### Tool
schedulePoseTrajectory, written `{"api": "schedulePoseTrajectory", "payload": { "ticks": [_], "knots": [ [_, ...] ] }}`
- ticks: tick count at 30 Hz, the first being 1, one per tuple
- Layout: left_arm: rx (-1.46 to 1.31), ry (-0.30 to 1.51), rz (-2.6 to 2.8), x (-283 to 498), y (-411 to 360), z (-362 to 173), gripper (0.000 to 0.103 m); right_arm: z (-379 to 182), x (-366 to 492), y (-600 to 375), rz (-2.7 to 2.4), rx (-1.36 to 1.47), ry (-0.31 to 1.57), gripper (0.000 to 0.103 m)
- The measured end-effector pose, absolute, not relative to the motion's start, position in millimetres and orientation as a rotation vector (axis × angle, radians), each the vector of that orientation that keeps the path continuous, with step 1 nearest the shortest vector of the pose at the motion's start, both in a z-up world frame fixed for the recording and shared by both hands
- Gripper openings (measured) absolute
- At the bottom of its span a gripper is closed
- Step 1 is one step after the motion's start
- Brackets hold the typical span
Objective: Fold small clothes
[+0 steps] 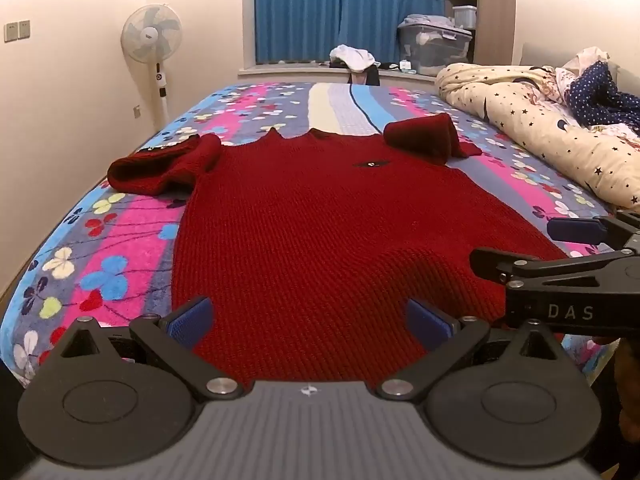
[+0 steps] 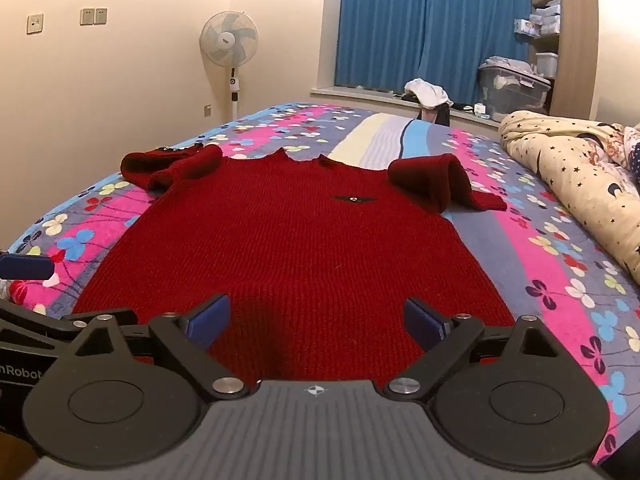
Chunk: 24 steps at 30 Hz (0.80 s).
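A red knit sweater [image 1: 320, 216] lies flat on the floral bedspread [image 1: 120, 248], hem nearest. The left gripper [image 1: 308, 320] and right gripper [image 2: 316, 320] hover over that hem, jaws wide, gripping nothing.

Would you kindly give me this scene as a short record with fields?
garment: red knitted sweater, spread flat, hem nearest the cameras
sleeves: both bunched near the shoulders, not yet folded in
surface: flowered bedspread
left gripper: jaws open over the hem, holding nothing
right gripper: jaws open over the hem, holding nothing
nearby: star-print quilt on the right
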<state>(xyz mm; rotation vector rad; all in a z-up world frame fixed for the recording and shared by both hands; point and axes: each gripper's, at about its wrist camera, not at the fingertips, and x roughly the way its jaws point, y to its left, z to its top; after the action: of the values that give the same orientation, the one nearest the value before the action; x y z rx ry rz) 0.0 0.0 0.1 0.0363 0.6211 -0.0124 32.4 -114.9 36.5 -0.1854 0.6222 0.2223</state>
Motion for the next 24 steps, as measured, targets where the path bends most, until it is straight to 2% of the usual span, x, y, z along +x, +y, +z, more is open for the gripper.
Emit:
{"api": "schedulePoseTrajectory", "payload": {
  "ticks": [8, 13, 24],
  "knots": [
    [0.033, 0.619, -0.008, -2.7, -5.0, 1.6, 0.102, 37.2, 32.2, -115.9, 0.227, -0.183, 0.627, 0.092],
    [0.030, 0.622, -0.010, -1.4, -1.8, 1.0, 0.102, 38.1, 30.6, -113.8, 0.238, -0.192, 0.618, 0.087],
    [0.035, 0.622, -0.015, -0.9, -1.2, -1.0, 0.102, 39.2, 27.9, -112.4, 0.243, -0.210, 0.600, 0.084]
  ]
}}
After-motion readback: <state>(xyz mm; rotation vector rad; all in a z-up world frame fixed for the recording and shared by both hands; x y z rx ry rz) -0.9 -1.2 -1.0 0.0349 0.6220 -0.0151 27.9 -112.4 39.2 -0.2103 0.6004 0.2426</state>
